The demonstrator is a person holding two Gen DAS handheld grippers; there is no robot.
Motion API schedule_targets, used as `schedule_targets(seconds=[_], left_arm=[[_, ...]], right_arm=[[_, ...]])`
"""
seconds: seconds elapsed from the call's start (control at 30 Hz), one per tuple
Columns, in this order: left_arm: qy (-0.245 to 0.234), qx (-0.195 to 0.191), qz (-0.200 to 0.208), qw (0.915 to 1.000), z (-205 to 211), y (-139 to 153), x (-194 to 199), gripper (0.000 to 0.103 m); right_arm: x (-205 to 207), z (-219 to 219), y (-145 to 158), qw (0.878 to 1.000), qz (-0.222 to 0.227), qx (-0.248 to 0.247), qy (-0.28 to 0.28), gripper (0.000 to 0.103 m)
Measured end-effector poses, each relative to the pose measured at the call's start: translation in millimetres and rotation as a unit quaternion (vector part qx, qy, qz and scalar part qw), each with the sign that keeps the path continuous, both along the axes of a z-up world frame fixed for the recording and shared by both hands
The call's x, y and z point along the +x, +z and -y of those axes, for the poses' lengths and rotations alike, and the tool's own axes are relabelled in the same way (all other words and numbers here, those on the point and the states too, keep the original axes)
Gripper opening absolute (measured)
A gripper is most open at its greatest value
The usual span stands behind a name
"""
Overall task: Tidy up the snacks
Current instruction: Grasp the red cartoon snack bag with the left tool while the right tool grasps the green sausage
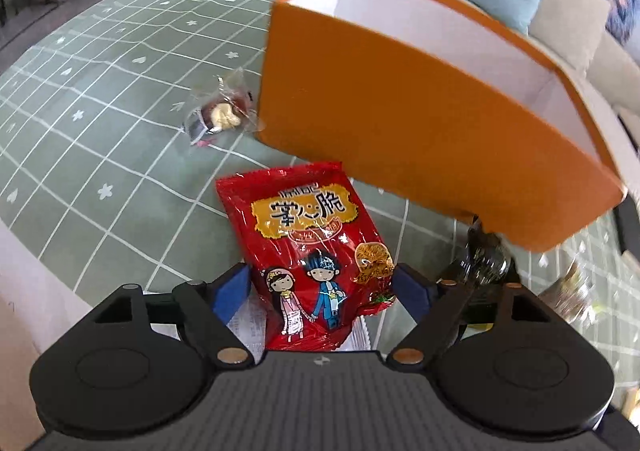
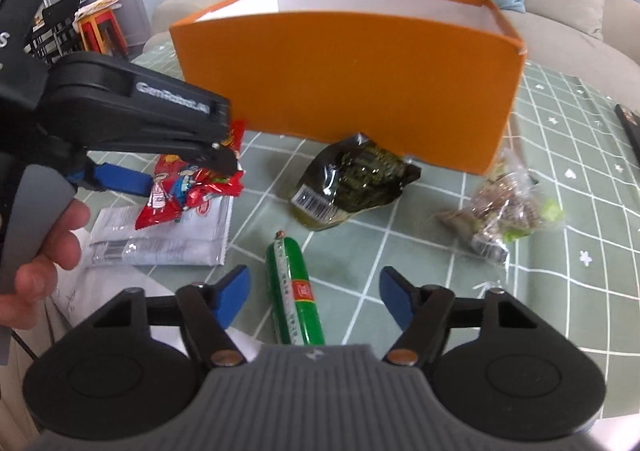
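Red glossy foil, crinkled and printed with two cartoon children, forms the snack packet (image 1: 316, 251) lying between the spread blue pads of the left tool (image 1: 322, 283), which stands wide and grips nothing. It rests on the bench (image 1: 100, 123) under a green grid-patterned cloth, partly over a white flat sachet (image 1: 250, 325). Behind stands a rigid orange cardboard box (image 1: 400, 139) with a white interior; beside it lies a clear crumpled wrapper of small sweets (image 1: 220, 113).

From the right wrist, the right tool (image 2: 314, 297) hangs parted, empty, above a green cylindrical sausage stick (image 2: 294, 291). A dark shiny seaweed pouch (image 2: 352, 183) touches the box; a clear bag of brown snacks (image 2: 504, 207) lies nearby.
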State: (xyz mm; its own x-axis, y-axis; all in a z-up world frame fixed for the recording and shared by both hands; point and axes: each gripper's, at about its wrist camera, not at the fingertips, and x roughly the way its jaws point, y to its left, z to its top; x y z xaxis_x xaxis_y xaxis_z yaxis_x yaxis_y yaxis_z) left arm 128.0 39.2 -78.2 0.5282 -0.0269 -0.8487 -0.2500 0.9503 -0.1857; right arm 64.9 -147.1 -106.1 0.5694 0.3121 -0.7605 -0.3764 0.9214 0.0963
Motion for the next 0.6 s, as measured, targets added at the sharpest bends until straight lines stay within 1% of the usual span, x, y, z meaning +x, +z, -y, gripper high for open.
schedule_targets(seconds=[0.07, 0.17, 0.23, 0.27, 0.33, 0.4, 0.47, 0.6], left_arm=[[-0.011, 0.008, 0.000, 0.9999, 1.7, -3.0, 0.2, 0.096], [-0.021, 0.005, -0.015, 0.9997, 0.9, -9.4, 3.3, 0.095], [-0.032, 0.015, -0.011, 0.9993, 2.0, -11.7, 2.6, 0.093], [-0.038, 0.021, -0.009, 0.9990, 3.1, -12.3, 2.9, 0.091], [-0.053, 0.029, -0.002, 0.9982, 5.7, -12.9, 2.0, 0.082], [-0.060, 0.028, 0.004, 0.9978, 5.9, -12.5, 0.6, 0.077], [-0.069, 0.031, 0.011, 0.9971, 6.2, -12.5, -0.8, 0.074], [-0.084, 0.039, 0.029, 0.9953, 6.1, -9.3, -7.8, 0.067]], right_arm=[[1.4, 0.4, -2.6, 1.000, -0.009, 0.001, 0.000, 0.061], [2.5, 1.5, -4.8, 1.000, -0.012, 0.002, -0.002, 0.059], [2.4, 1.1, -4.7, 1.000, -0.010, 0.000, 0.000, 0.058], [2.3, 0.3, -4.9, 1.000, -0.007, -0.004, 0.001, 0.055], [1.5, -1.0, -4.4, 1.000, -0.002, -0.011, 0.004, 0.049], [1.3, -1.2, -4.0, 1.000, 0.001, -0.014, 0.006, 0.040], [1.2, -0.3, -3.5, 1.000, 0.001, -0.013, 0.006, 0.024], [2.7, 2.1, -3.6, 1.000, 0.000, -0.009, 0.004, 0.023]])
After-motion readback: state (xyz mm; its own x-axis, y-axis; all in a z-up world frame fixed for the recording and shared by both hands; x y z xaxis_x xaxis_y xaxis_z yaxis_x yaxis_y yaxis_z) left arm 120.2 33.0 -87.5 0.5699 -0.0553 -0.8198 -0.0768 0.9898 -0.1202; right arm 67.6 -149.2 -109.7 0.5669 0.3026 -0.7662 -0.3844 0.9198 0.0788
